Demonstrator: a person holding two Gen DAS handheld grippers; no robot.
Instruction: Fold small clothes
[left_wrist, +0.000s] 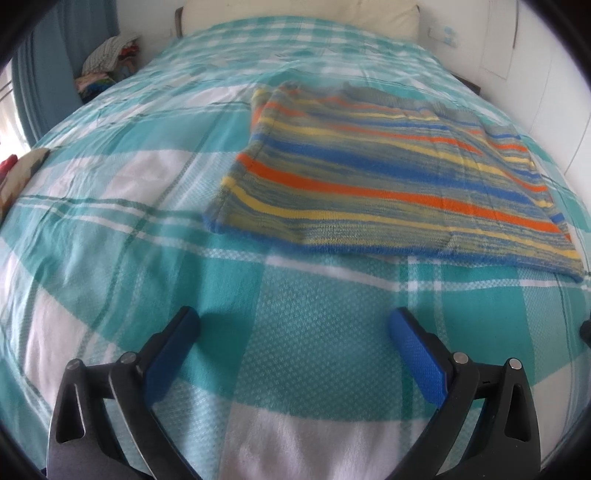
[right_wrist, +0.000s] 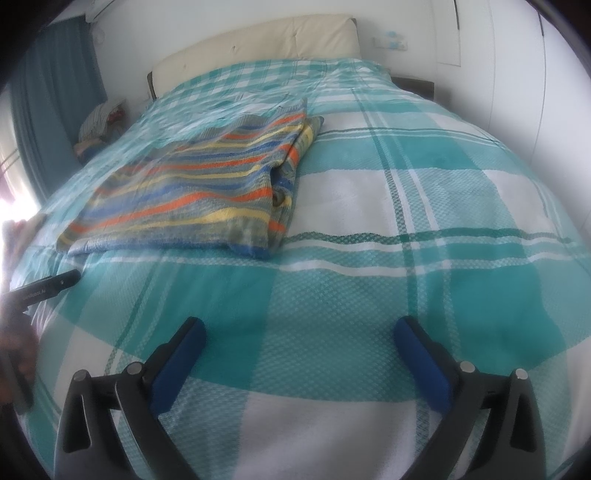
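Observation:
A striped knit garment (left_wrist: 388, 173) in blue, orange, yellow and grey lies folded flat on the bed, ahead and right of my left gripper (left_wrist: 293, 325). In the right wrist view the garment (right_wrist: 192, 195) lies ahead to the left, its layered edge facing right. My left gripper is open and empty, held over the bedspread short of the garment's near edge. My right gripper (right_wrist: 299, 332) is open and empty too, over the bedspread to the right of the garment. The left gripper's tip (right_wrist: 55, 284) shows at the left edge of the right wrist view.
The bed is covered by a teal and white plaid bedspread (left_wrist: 147, 229). A cream headboard (right_wrist: 266, 40) stands at the far end. A pile of clothes (left_wrist: 107, 62) sits by the blue curtain (left_wrist: 44, 74) at the far left. White walls lie to the right.

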